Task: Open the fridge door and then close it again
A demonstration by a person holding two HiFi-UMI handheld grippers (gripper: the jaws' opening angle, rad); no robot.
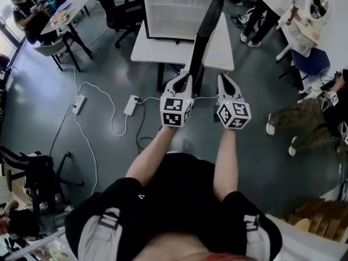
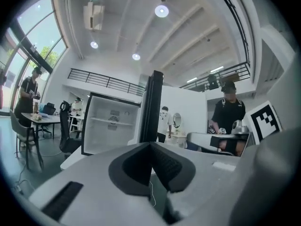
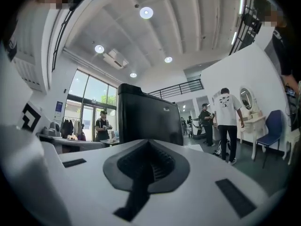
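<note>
A small fridge (image 1: 173,11) stands on a white table (image 1: 147,50) with its white inside showing. Its black door (image 1: 209,29) is swung out toward me, edge-on. My left gripper (image 1: 184,81) is just left of the door's near edge and my right gripper (image 1: 224,82) just right of it, both level and apart from it. Each is shut with nothing between its pads. The left gripper view shows the gripper (image 2: 151,147), the open fridge (image 2: 110,124) and the door's edge (image 2: 151,107). Ahead of the gripper (image 3: 149,146) in the right gripper view is the door's black outer face (image 3: 146,114).
Power strips (image 1: 132,105) and cables lie on the grey floor left of the table. Office chairs (image 1: 117,10) and another table (image 1: 70,7) stand at the back left. People stand at the back right, and one sits at the right (image 1: 307,118). A blue chair (image 1: 312,64) is nearby.
</note>
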